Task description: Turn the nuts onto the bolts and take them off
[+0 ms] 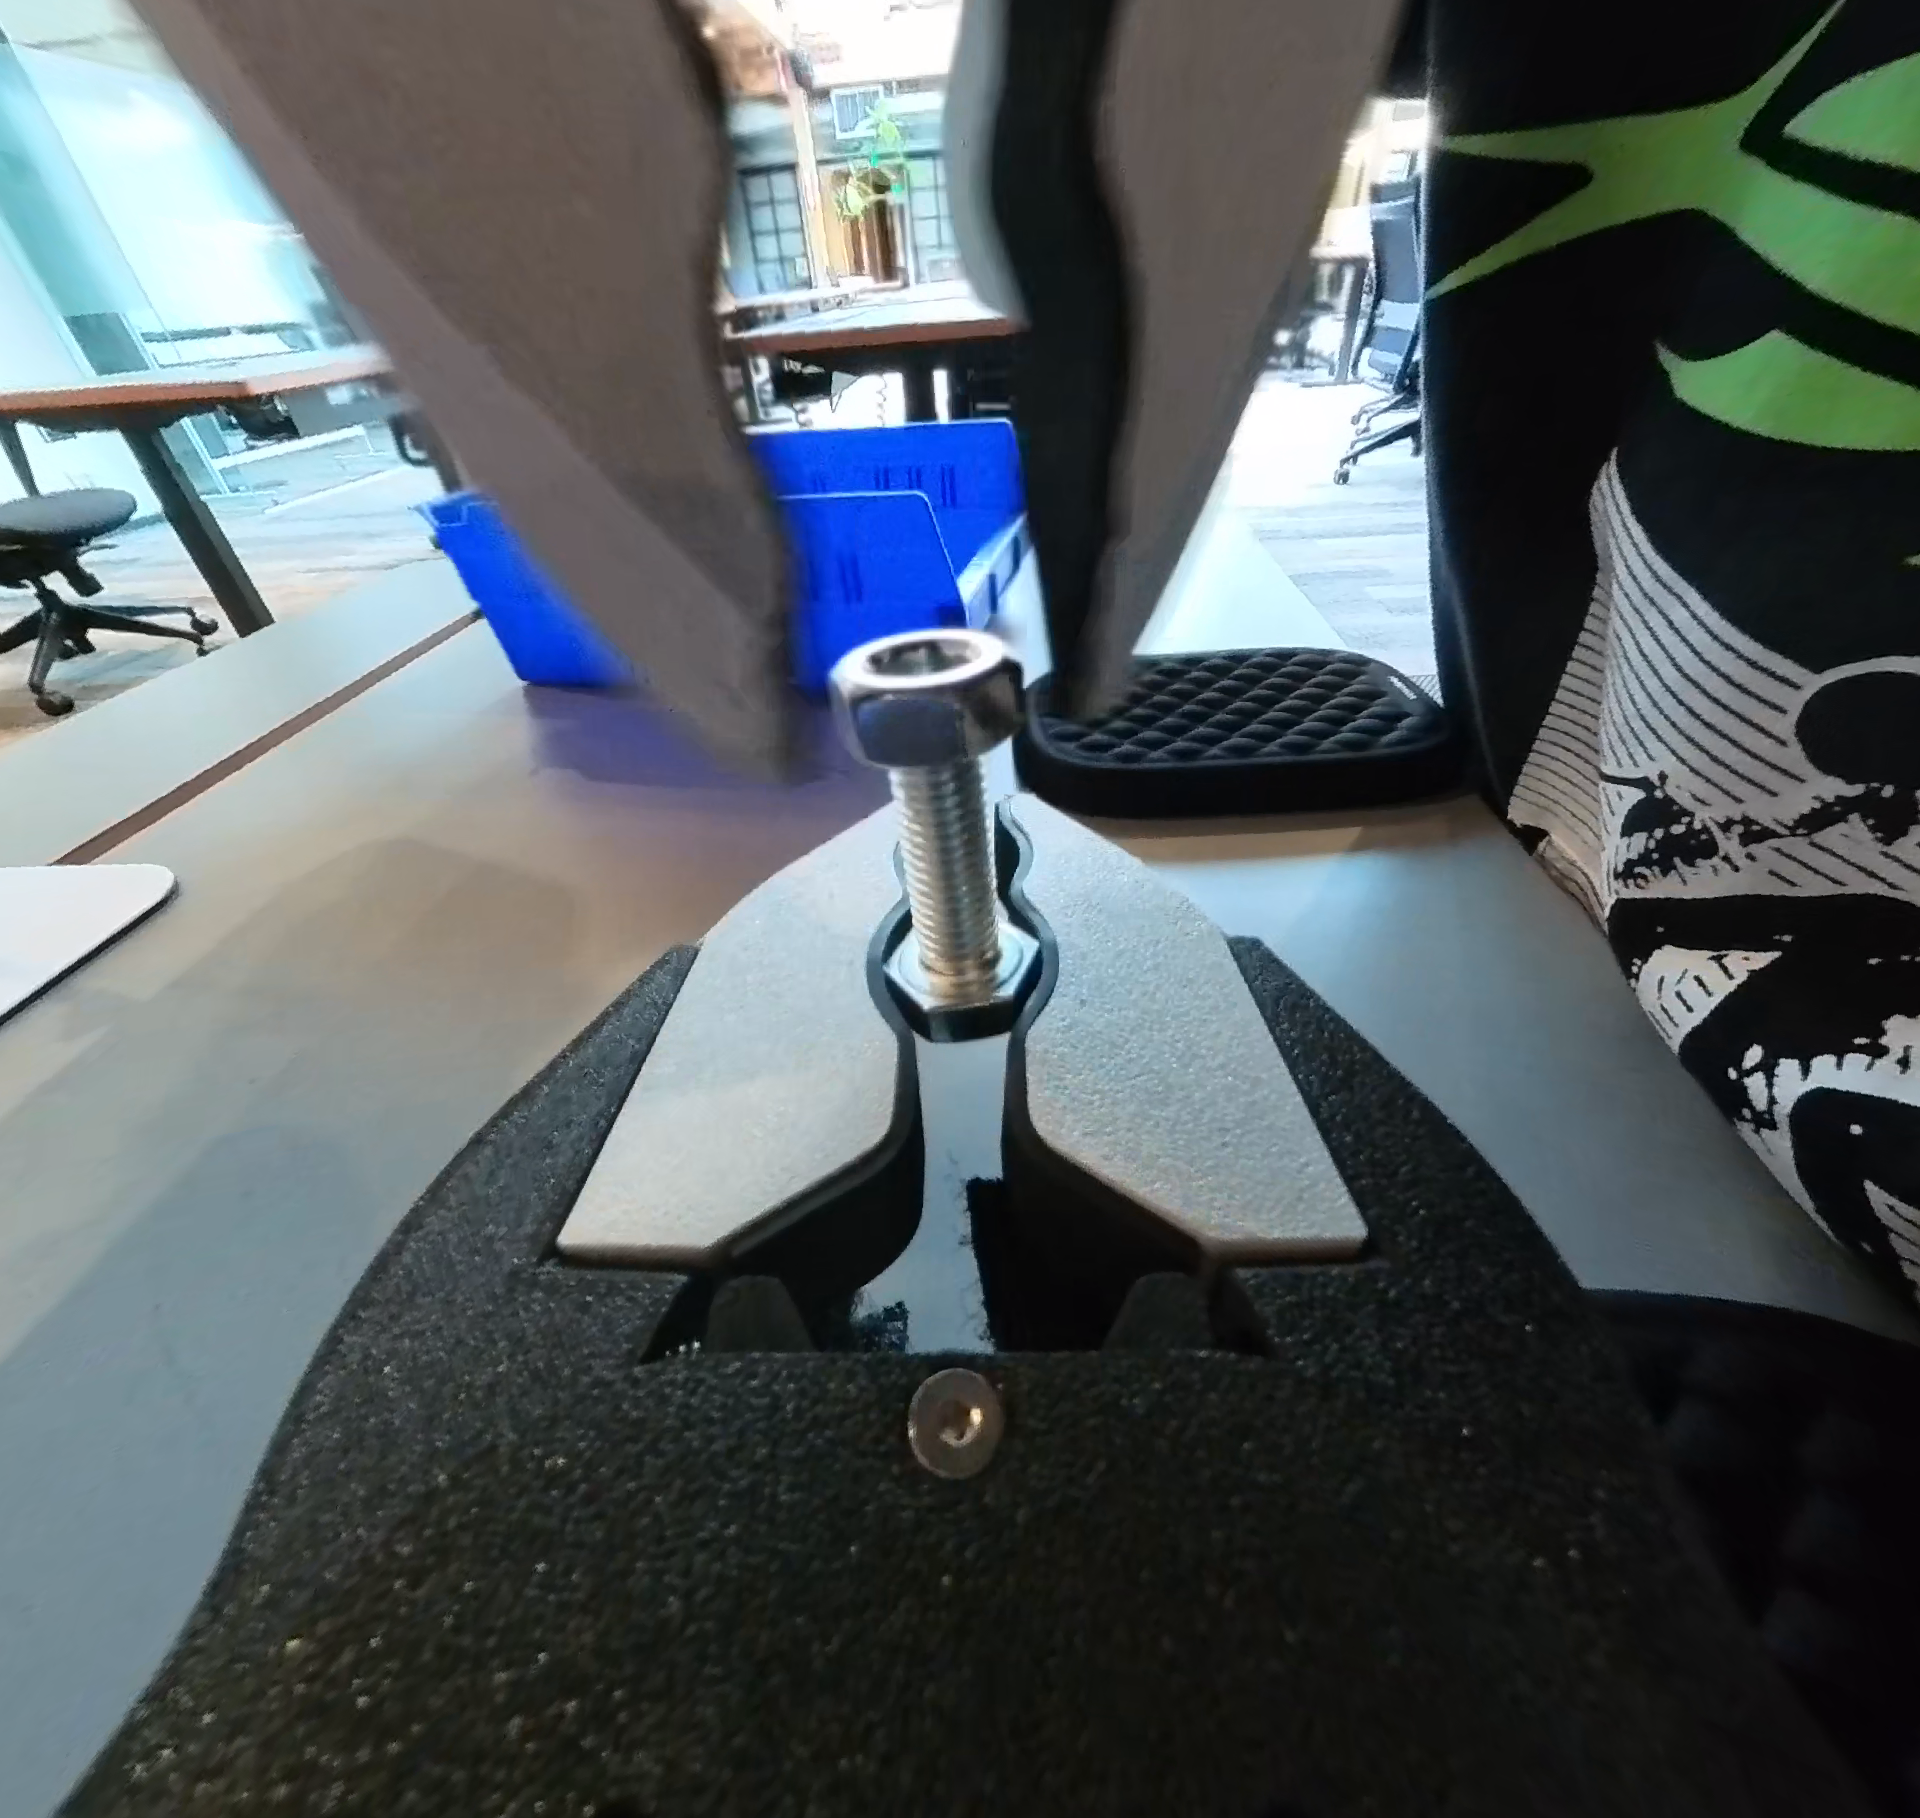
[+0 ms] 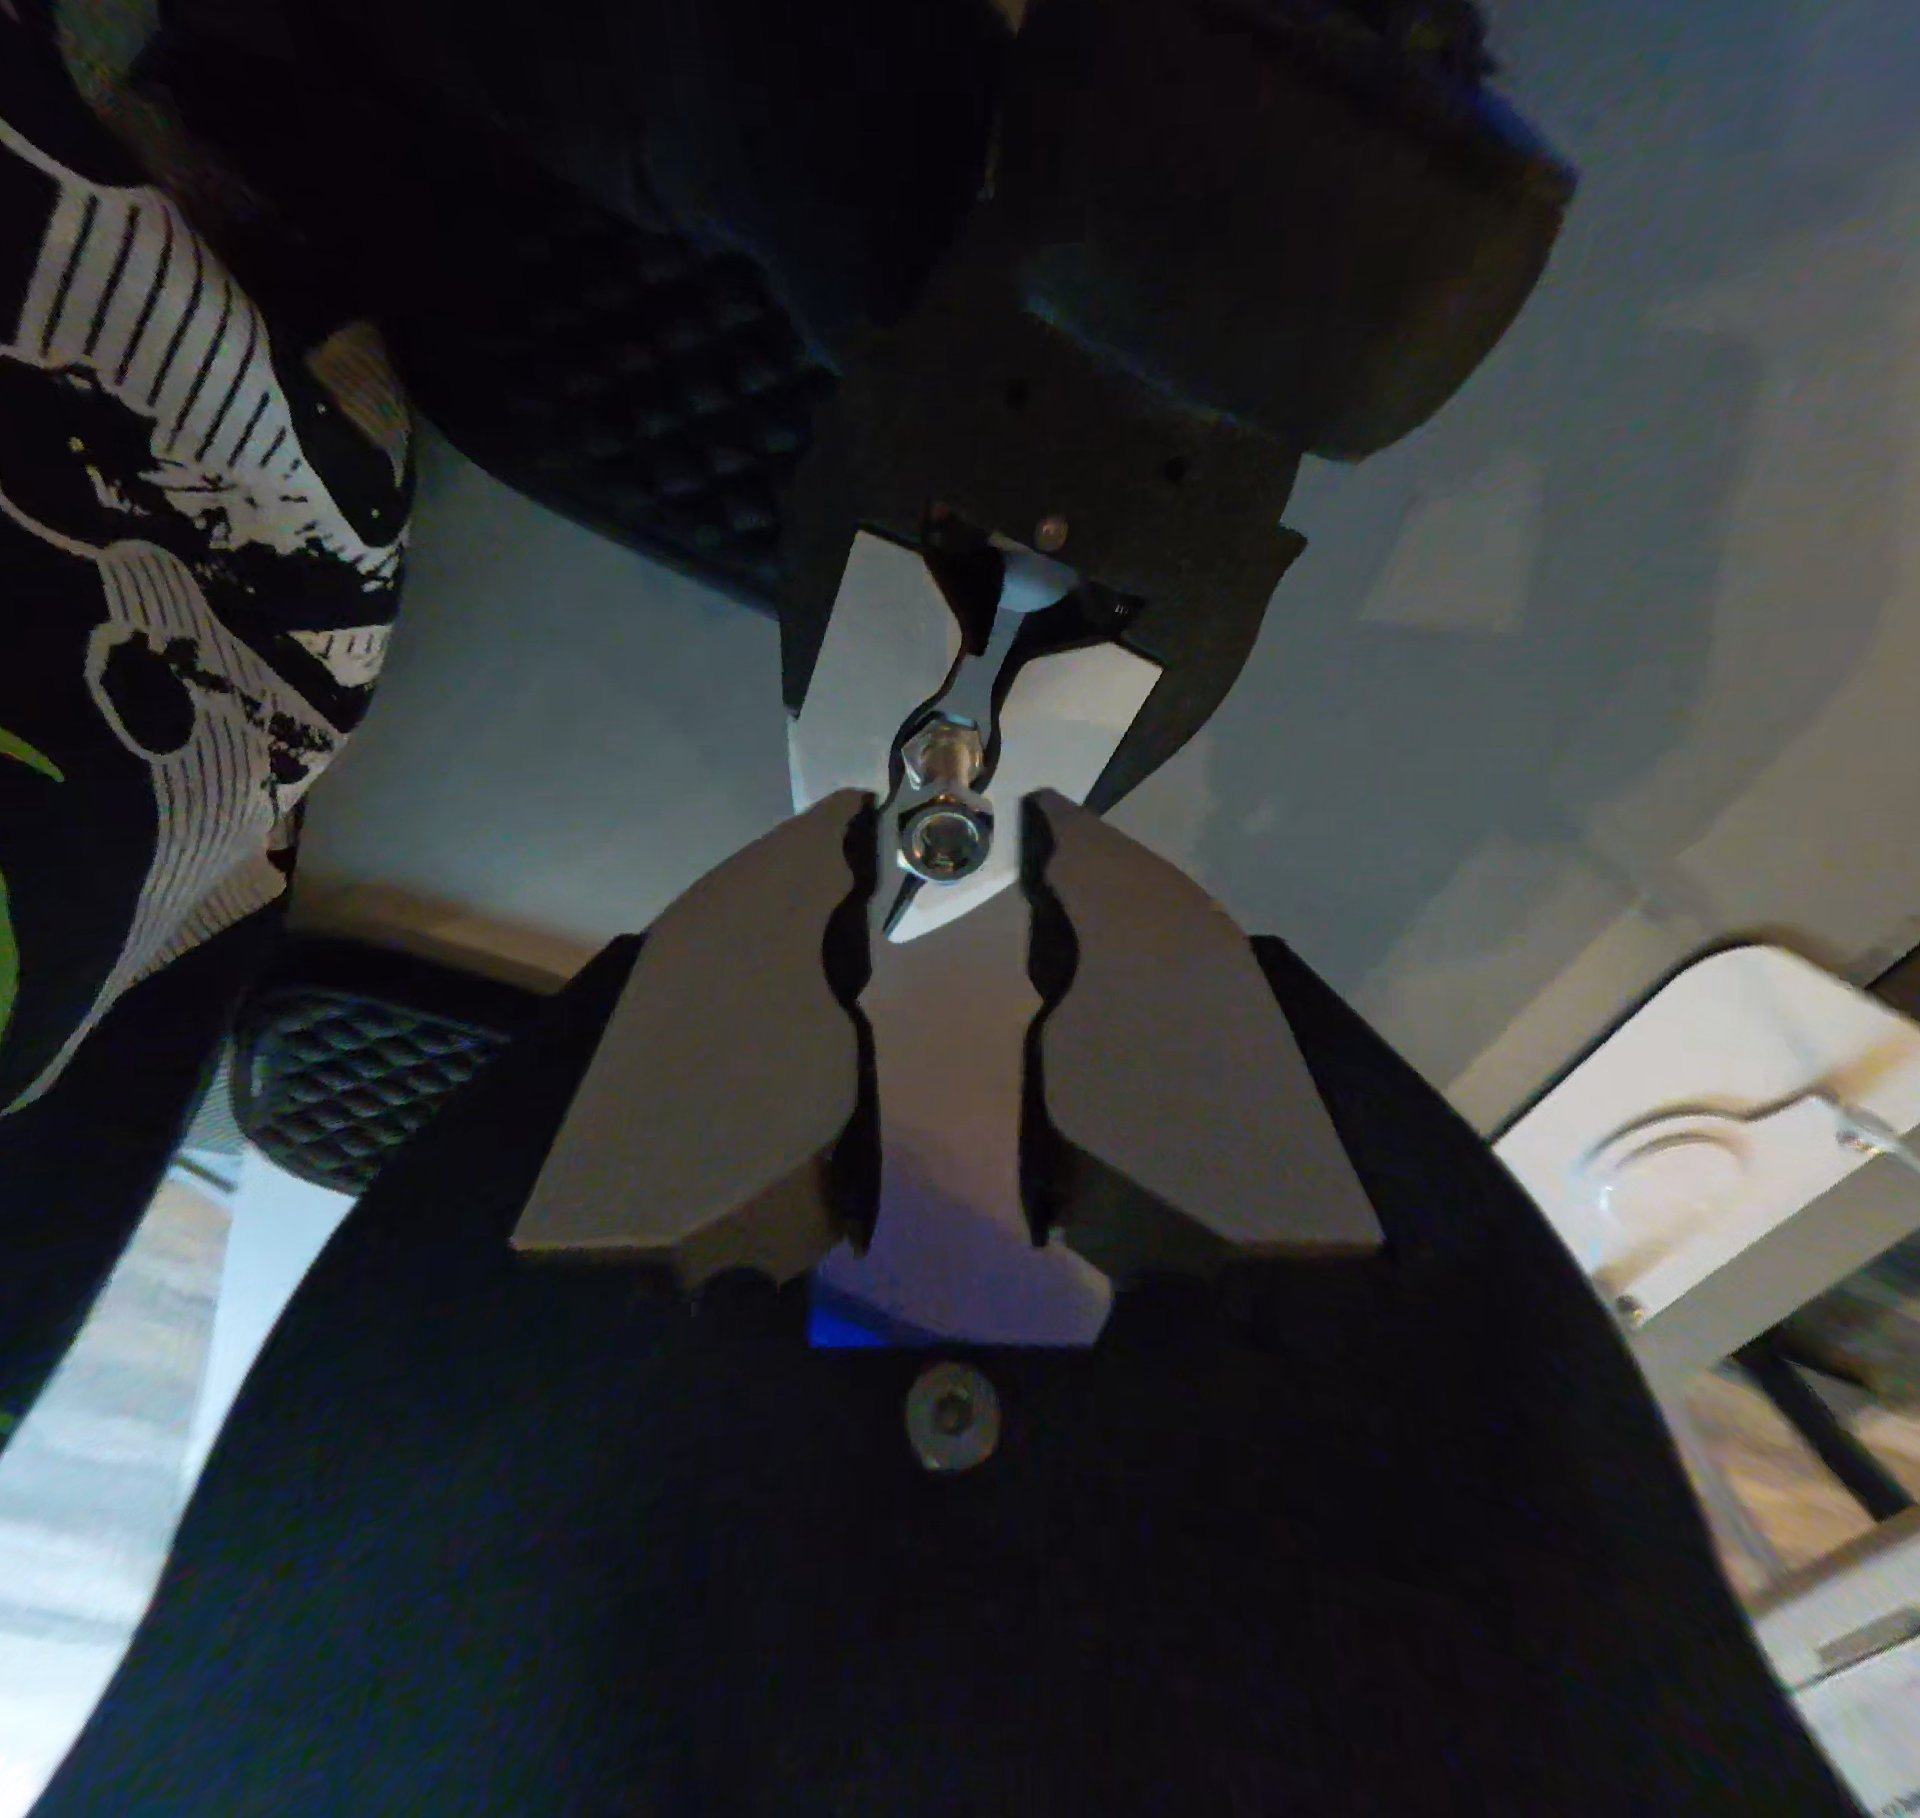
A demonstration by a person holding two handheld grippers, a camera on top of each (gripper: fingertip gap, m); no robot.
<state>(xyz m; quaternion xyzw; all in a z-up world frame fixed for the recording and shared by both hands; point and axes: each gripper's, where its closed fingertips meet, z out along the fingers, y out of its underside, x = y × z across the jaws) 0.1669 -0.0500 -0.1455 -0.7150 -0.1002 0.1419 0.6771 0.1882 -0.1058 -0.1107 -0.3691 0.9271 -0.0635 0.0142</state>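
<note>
My left gripper (image 1: pixel 961 921) pinched the bolt (image 1: pixel 951 885) by its hex head, shank upright, while my right gripper (image 2: pixel 943 818) straddled the nut (image 1: pixel 923 698) at the shank's tip with fingers spread, so I judged squaring onto its flats came before turning.

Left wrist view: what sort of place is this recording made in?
Most likely an open-plan office: long desks stand in rows, wheeled office chairs sit beside them, and a glass partition closes off the left side.
</note>
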